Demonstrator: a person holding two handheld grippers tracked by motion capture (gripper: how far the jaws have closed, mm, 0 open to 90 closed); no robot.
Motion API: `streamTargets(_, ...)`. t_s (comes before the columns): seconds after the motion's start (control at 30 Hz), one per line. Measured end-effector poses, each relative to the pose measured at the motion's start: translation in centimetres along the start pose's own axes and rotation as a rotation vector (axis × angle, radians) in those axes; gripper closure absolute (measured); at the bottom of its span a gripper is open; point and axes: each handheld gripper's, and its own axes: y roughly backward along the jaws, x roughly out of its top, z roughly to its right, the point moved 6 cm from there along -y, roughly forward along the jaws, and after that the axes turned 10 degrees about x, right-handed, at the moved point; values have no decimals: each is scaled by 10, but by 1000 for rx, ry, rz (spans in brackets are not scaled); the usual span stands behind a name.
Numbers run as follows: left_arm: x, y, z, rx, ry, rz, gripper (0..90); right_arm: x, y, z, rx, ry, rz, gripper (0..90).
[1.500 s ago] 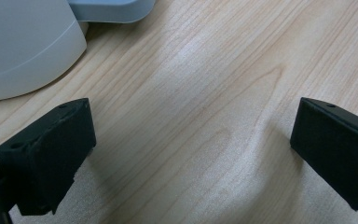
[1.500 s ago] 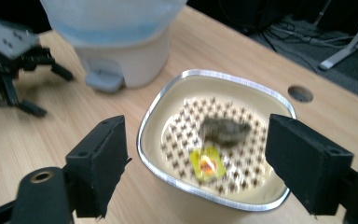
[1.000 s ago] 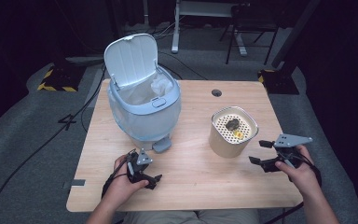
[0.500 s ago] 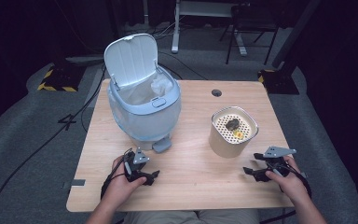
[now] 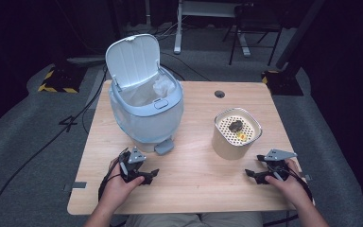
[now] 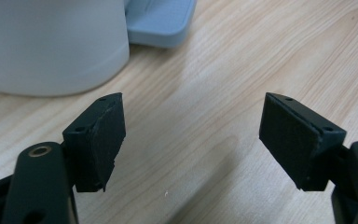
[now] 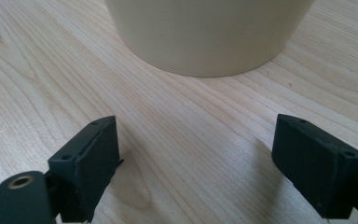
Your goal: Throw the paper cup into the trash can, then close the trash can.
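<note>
1. Left gripper (image 5: 139, 174) near the front-left corner of the table (image 5: 194, 198), held in the left hand (image 5: 119, 183), just in front of the pale blue pedal bin (image 5: 146, 118); jaws partly apart with nothing between them, just been closing.
2. Seen from the left gripper view (image 6: 191, 140): bare wood between the two black pads, the bin's white wall at upper left, its blue pedal (image 6: 161, 21) at the top edge.
3. Right gripper (image 5: 260, 174) near the front-right corner, in the right hand (image 5: 288, 182), just in front of the cream canister (image 5: 235, 135); jaws wide apart and empty, just been opening.
4. Seen from the right gripper view (image 7: 196, 163): canister's rounded base close ahead, wood grain between the pads, no contact.
5. Visible from the high view alone: bin lid (image 5: 133, 60) raised, white liner inside; perforated canister top carrying a dark lump and something yellow, possibly food scraps, too small to tell.
</note>
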Motion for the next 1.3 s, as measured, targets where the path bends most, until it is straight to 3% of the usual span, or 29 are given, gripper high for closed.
streamTargets(0.13,3,5,-2,-6,4,14,233,0,0,0,0,0,0,148)
streamTargets(0.37,22,36,-9,-18,12,125,222,1,-1,0,2,0,1,144)
streamTargets(0.43,26,45,-10,-23,30,151,221,1,-1,1,0,-1,-3,143)
streamTargets(0.8,57,94,-25,-98,72,275,262,1,-1,1,0,-2,0,143)
streamTargets(1.13,95,132,-45,-122,32,387,286,1,-1,0,0,-1,1,145)
streamTargets(1.3,116,147,-62,-159,31,439,309,1,-1,0,0,0,1,146)
